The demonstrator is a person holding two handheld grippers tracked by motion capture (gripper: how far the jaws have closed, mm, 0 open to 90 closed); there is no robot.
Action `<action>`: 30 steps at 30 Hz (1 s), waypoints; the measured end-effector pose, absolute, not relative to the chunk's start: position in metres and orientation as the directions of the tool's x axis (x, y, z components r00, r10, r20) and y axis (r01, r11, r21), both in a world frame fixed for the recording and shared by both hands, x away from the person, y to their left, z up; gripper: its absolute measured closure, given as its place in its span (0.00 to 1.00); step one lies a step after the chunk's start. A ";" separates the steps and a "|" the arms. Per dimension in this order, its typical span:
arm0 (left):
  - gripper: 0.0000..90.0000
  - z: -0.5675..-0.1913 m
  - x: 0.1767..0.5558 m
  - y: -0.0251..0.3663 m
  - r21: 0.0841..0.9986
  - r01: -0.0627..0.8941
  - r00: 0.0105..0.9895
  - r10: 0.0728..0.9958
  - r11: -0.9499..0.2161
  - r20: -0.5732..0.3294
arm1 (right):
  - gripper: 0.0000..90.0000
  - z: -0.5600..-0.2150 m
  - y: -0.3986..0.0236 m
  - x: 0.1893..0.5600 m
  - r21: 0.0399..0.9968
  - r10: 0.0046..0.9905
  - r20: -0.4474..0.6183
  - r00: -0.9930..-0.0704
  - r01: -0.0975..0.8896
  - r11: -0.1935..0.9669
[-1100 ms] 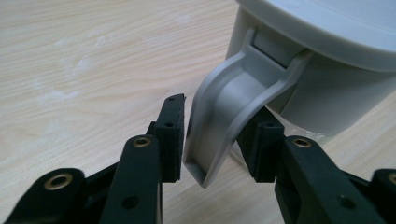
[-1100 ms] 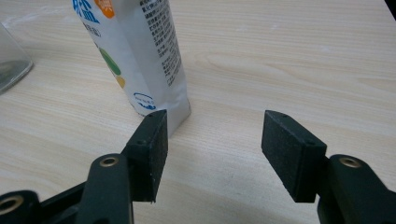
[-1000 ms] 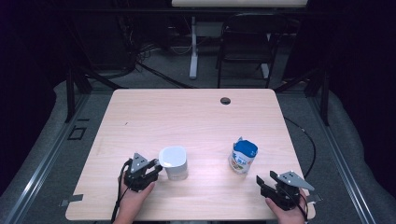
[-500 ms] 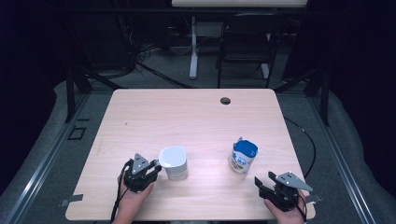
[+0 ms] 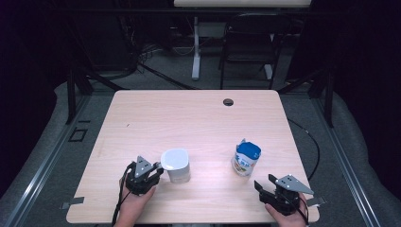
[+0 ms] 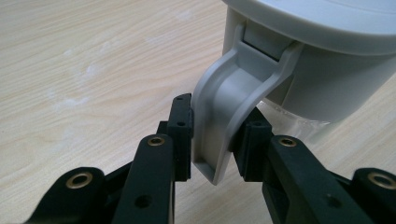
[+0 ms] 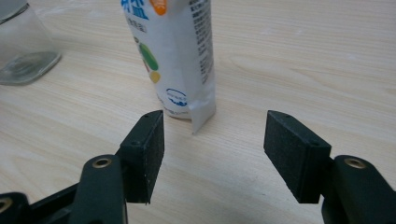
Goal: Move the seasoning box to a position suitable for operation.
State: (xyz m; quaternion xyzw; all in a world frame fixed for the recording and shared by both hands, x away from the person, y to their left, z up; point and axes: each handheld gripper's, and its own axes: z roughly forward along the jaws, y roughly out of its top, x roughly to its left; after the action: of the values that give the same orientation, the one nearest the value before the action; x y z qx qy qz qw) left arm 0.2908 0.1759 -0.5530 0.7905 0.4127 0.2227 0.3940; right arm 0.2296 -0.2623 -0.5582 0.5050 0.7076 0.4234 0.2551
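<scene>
the jug (image 5: 175, 165) is a clear glass vessel with a pale grey lid and a curved grey handle (image 6: 224, 126); it stands upright on the table (image 5: 189, 118), near the front edge on the left. the left gripper (image 5: 156, 171) has just been closing its jaws, and both pads now press on the handle from either side. the right gripper (image 5: 265, 185) rests near the front right corner, jaws wide apart with nothing between them. the carton (image 5: 247, 158), white with a blue top, stands upright just ahead of it, well apart from the jug. the far half of the table is open wood. whether the jug holds anything cannot be told.
</scene>
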 end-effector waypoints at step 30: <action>0.80 -0.551 0.262 0.151 0.793 0.445 0.638 0.769 -0.415 0.045 | 0.51 -0.557 -0.207 0.229 0.834 0.810 -0.031 -0.586 0.431 0.344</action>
State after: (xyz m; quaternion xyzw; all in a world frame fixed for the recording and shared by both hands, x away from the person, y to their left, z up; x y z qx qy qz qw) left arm 0.2622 0.1507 -0.5508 0.8154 0.3723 0.2064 0.3923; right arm 0.2288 -0.2068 -0.5571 0.3942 0.7874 0.4157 0.2277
